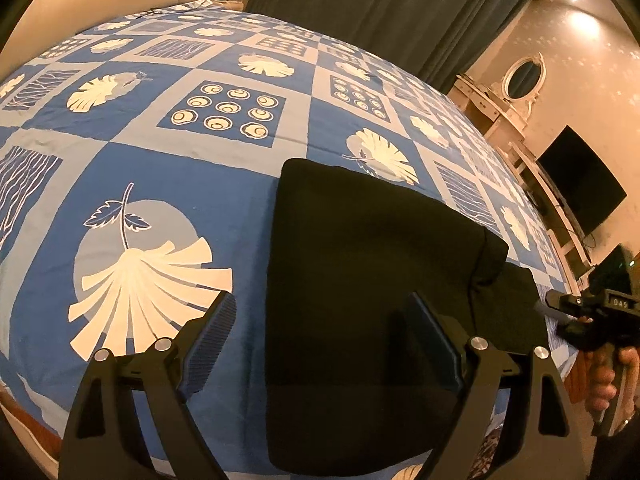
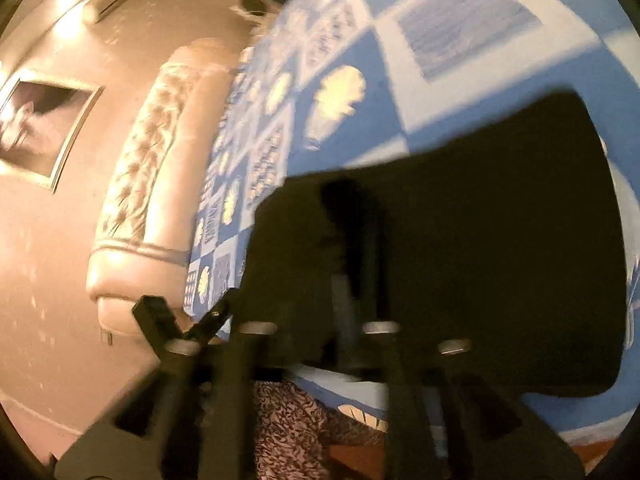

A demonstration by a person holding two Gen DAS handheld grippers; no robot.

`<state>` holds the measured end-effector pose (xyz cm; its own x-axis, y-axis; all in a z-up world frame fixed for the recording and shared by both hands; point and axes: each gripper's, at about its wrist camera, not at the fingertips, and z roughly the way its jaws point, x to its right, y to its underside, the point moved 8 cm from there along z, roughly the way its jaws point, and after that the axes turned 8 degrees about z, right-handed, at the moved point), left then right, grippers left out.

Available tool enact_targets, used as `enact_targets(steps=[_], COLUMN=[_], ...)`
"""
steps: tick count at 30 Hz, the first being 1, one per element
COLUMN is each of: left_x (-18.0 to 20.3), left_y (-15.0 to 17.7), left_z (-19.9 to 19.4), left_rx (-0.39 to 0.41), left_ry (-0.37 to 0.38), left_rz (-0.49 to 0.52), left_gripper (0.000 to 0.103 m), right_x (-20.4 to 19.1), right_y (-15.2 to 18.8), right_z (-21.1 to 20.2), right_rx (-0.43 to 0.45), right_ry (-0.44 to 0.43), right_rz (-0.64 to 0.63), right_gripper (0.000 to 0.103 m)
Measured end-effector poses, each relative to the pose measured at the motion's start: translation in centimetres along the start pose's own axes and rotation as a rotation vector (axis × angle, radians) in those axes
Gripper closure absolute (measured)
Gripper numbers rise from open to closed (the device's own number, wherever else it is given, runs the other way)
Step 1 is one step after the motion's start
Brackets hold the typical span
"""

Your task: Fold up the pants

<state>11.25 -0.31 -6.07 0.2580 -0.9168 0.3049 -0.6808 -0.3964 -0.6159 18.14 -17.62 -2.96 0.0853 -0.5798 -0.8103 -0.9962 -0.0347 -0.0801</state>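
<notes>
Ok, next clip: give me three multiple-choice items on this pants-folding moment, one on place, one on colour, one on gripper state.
1. Where do the pants lie?
A. on the patterned bedspread
B. on a wooden floor
C. in a basket

2. What colour are the pants?
A. red
B. black
C. white

3. How does the left gripper stand?
A. shut on a sock
B. out of view
C. open, holding nothing

Answers:
1 A: blue leaf-print cloth surrounds the pants.
2 B: the fabric is uniformly black.
3 C: its fingers are spread wide, nothing between them.
</notes>
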Motion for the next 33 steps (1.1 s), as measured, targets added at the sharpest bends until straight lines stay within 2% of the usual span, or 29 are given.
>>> enact_targets(steps=[1, 5, 9, 10, 11, 12, 15, 20, 24, 29, 33], left_x=[-0.1, -0.4, -0.5, -0.5, -0.5, -0.6, -0.8, -0.8, -0.4, 0.6, 1.7], left_y=[0.1, 0.4, 0.5, 0.5, 0.5, 0.5, 0.5, 0.7, 0.5, -0.8, -0.5], left_z=[0.0, 0.4, 0.5, 0.6, 0.5, 0.6, 0.7, 0.9, 0.7, -0.9, -0.5], left_rx=[-0.001, -0.015, -0.02, -0.02, -0.019, -0.02, -0.023, -0.031, -0.017, 0.064, 0.043], left_ry=[0.0, 0.005, 0.013, 0.013, 0.013, 0.012, 0.009, 0.027, 0.049, 0.145, 0.189], left_rz=[-0.005, -0.022, -0.032, -0.031, -0.031, -0.031, -0.041, -0.05, -0.051, -0.111, -0.11], left_gripper=[0.017, 0.017, 0.017, 0.017, 0.017, 0.017, 0.017, 0.017, 0.017, 0.017, 0.017], right_x=[0.6, 2.0, 1.5, 1.3, 0.9, 0.8, 0.5, 0.4, 0.8, 2.2, 4.5], right_y=[0.1, 0.0, 0.1, 0.3, 0.6, 0.9, 1.1, 0.3, -0.8, -1.7, -3.0], right_z=[0.2, 2.5, 5.1, 5.8, 6.9, 7.5, 7.8, 5.6, 2.4, -1.7, -5.8], right_rx=[0.011, -0.015, -0.057, -0.077, -0.112, -0.128, -0.115, -0.069, -0.027, 0.008, 0.062], right_ry=[0.01, -0.034, -0.078, -0.088, -0.101, -0.086, -0.081, -0.128, -0.132, -0.101, -0.088], right_rz=[0.013, 0.074, 0.063, 0.059, 0.052, 0.039, 0.009, 0.033, 0.018, 0.013, 0.04], right_gripper=[0.05, 0.05, 0.053, 0.062, 0.079, 0.089, 0.093, 0.095, 0.096, 0.096, 0.096])
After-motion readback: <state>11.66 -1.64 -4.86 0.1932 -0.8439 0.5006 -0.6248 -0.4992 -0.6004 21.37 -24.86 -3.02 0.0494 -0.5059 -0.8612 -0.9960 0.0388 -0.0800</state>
